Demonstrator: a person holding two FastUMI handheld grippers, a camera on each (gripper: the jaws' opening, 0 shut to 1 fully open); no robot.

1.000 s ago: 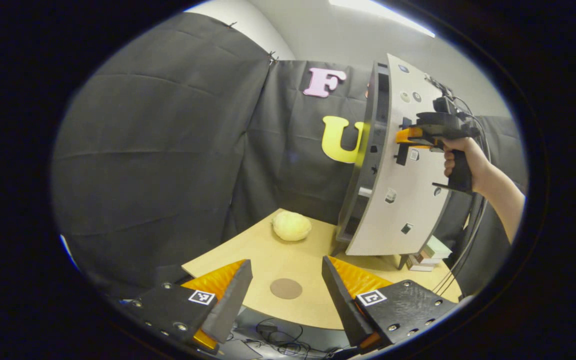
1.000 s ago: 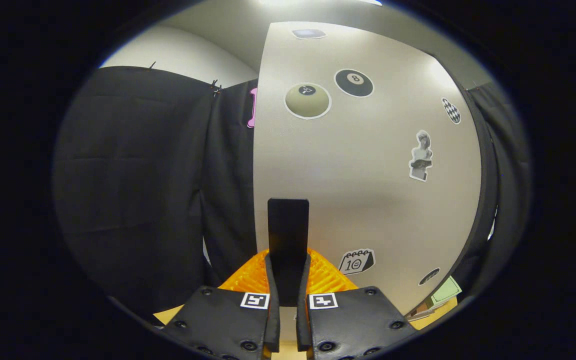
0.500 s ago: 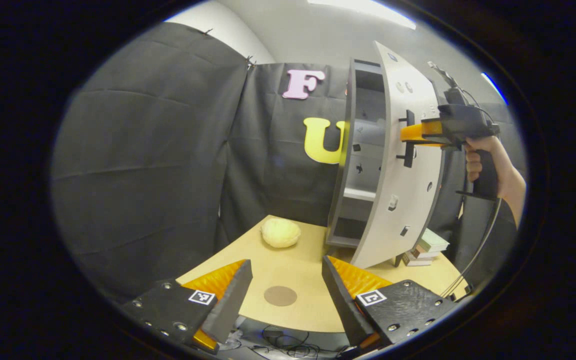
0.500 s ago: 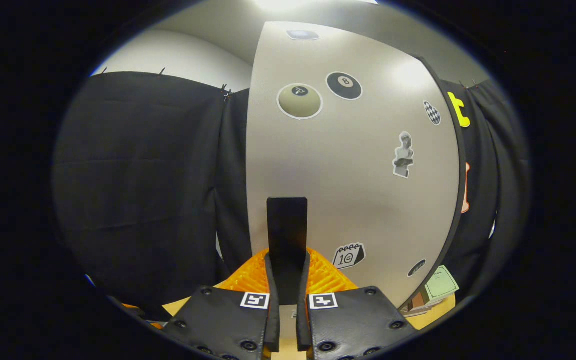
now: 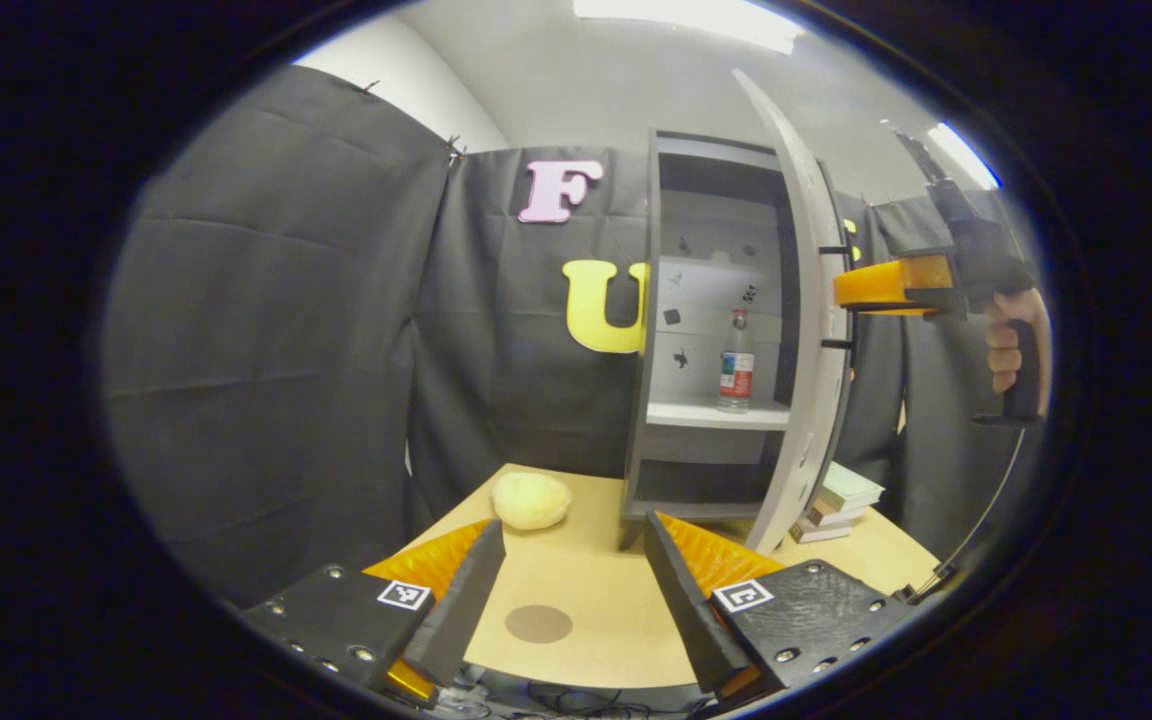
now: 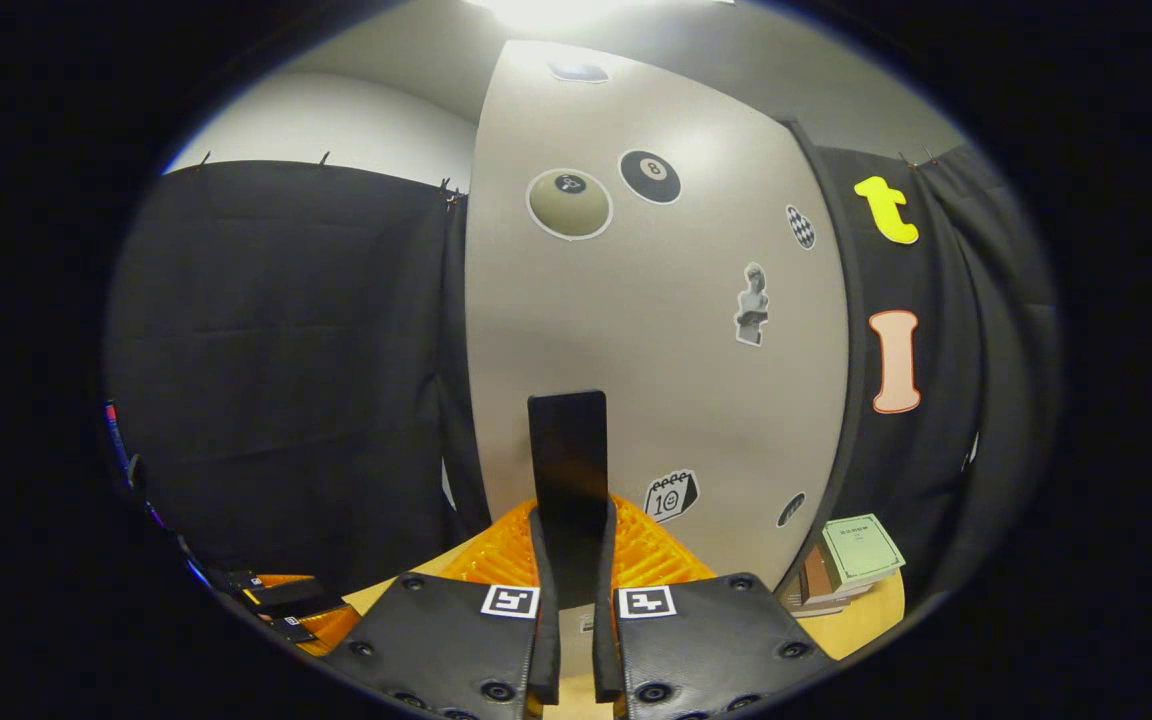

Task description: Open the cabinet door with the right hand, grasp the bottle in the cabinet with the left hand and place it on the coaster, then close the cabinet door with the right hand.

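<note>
Bottle [image 5: 736,362] stands upright on the cabinet [image 5: 704,300] shelf, behind the open door [image 6: 636,330]. My right gripper [image 6: 571,560] pinches the door's black handle [image 6: 568,450] between both fingers. My left gripper [image 5: 571,585] hovers with fingers spread over the brown coaster [image 5: 538,623] on the table [image 5: 596,570] before the cabinet.

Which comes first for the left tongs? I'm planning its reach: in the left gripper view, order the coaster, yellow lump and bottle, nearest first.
1. Coaster, on the table right between the left tongs.
2. Yellow lump, farther back, left.
3. Bottle, on the cabinet shelf, right.
</note>
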